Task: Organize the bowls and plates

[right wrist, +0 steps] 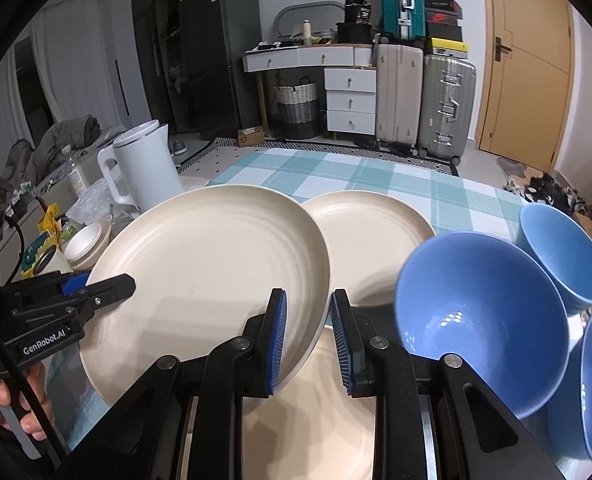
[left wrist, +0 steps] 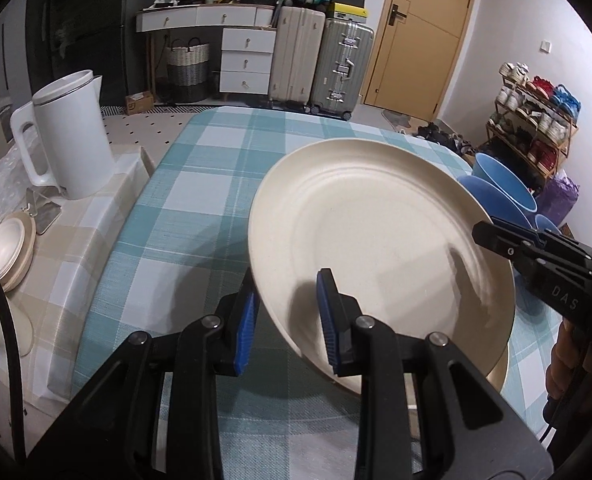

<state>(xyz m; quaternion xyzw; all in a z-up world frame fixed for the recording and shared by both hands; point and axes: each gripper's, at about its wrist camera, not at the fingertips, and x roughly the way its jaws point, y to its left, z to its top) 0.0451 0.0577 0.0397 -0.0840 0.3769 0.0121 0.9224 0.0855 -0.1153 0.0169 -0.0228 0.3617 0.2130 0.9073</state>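
The cream plate point(left wrist: 375, 236) looks stiff, light and smooth, likely slippery at its thin edge and breakable if dropped, so the rim is the sensible place to hold. It hangs tilted in the middle of both views, above the checked surface point(left wrist: 184, 184). The left gripper point(left wrist: 288, 320) has its jaws clenched on the near rim at lower centre of its view. The right gripper point(right wrist: 305, 336) likewise pinches the opposite rim. Beneath and beyond lie two more plates point(right wrist: 367, 236), with blue bowls point(right wrist: 479, 312) at the right.
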